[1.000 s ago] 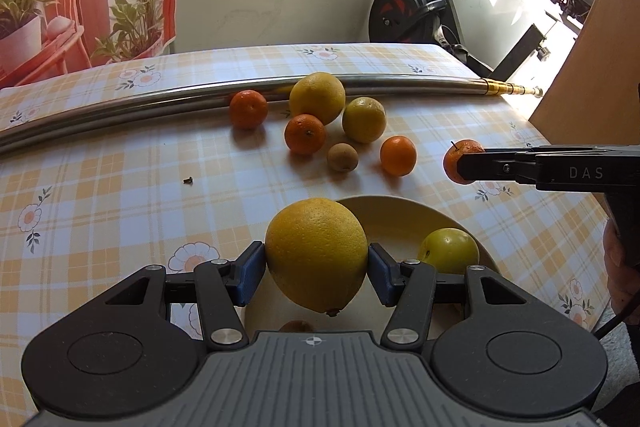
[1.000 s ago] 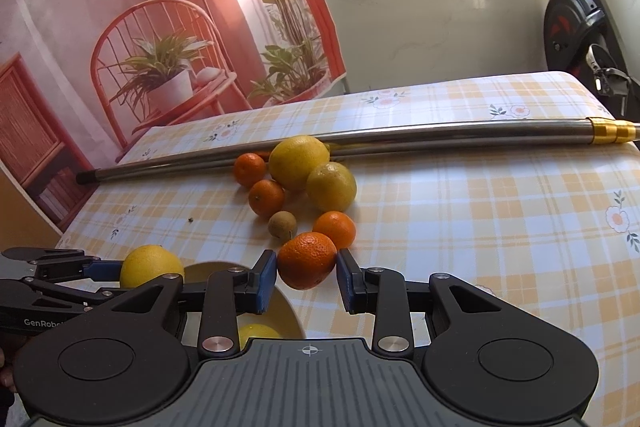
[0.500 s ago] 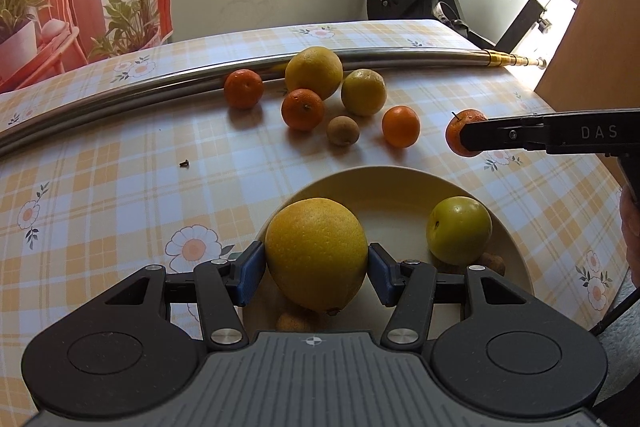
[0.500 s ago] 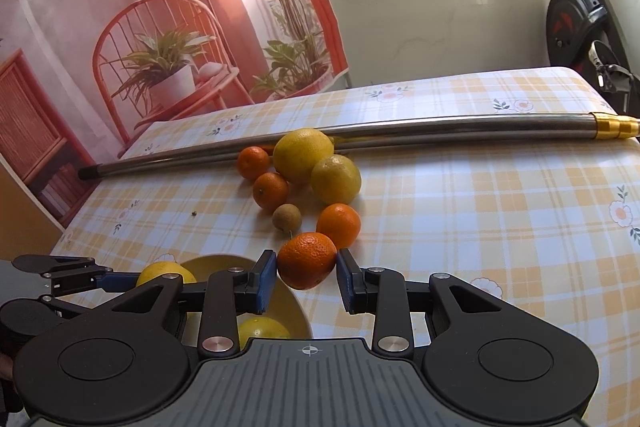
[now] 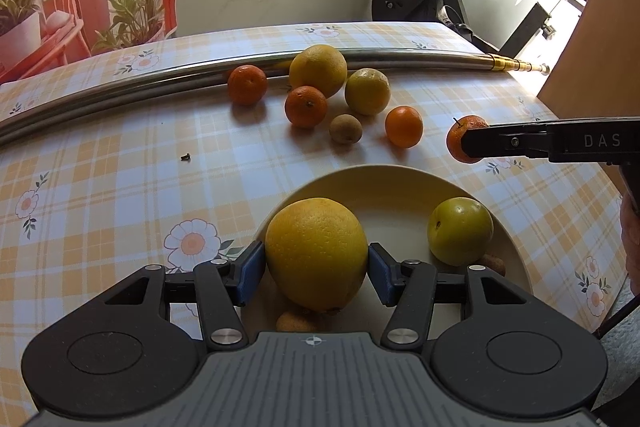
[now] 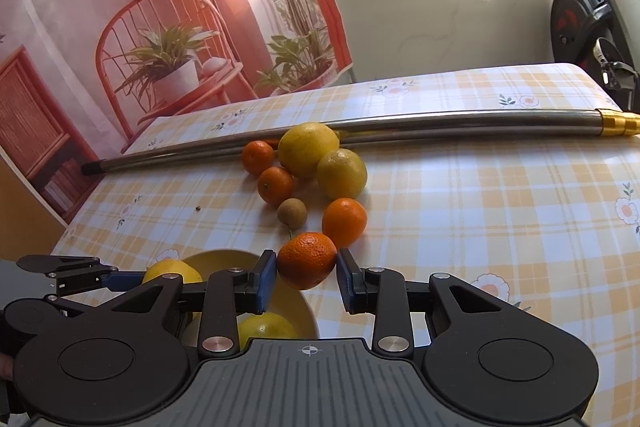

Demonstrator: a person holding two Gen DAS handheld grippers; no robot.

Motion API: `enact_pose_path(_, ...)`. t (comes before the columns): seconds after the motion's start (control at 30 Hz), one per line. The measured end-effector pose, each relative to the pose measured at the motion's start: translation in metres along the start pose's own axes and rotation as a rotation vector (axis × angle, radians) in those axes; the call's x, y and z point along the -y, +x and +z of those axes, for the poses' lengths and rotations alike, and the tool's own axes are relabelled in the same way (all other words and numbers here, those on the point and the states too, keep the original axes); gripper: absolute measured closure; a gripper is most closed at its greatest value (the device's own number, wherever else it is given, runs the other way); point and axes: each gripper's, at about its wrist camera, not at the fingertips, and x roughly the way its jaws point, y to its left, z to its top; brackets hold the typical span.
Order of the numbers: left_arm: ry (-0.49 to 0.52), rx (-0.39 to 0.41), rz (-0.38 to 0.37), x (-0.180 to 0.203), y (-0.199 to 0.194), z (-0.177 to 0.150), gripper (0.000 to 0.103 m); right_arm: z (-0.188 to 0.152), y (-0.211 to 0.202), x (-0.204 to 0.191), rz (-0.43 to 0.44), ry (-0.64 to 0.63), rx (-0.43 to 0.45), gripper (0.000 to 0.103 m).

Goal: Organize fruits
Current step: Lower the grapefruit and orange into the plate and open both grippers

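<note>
Carrying fruit to the plate [image 5: 508, 239]: the left hand-held gripper [image 5: 316, 269] grips a large orange [image 5: 316, 253] over it, the right hand-held gripper [image 6: 306, 277] a mandarin [image 6: 307, 259] near its rim, so next comes lowering and releasing each clear of the green fruit [image 5: 460, 231].

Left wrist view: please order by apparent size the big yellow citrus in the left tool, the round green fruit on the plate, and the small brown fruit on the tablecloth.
1. Big yellow citrus, nearest the camera, so it looks enlarged.
2. Round green fruit.
3. Small brown fruit, farthest away, so its size is unsure.
</note>
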Motion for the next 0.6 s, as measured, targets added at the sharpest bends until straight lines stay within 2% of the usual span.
enact_pose_path(0.2,-0.029,0.001,0.004,-0.001,-0.001,0.002,0.045,0.0,-0.001,-0.001,-0.003,-0.004,0.001,0.073)
enact_pose_path(0.37,-0.086,0.066,-0.032,-0.004,-0.017,0.009,0.044,0.002,-0.006,-0.005,0.008,-0.011,0.003,0.073)
enact_pose_path(0.6,-0.189,0.137,-0.036,-0.011,-0.045,0.008,0.044,0.002,-0.018,-0.017,0.01,-0.05,0.004,0.073)
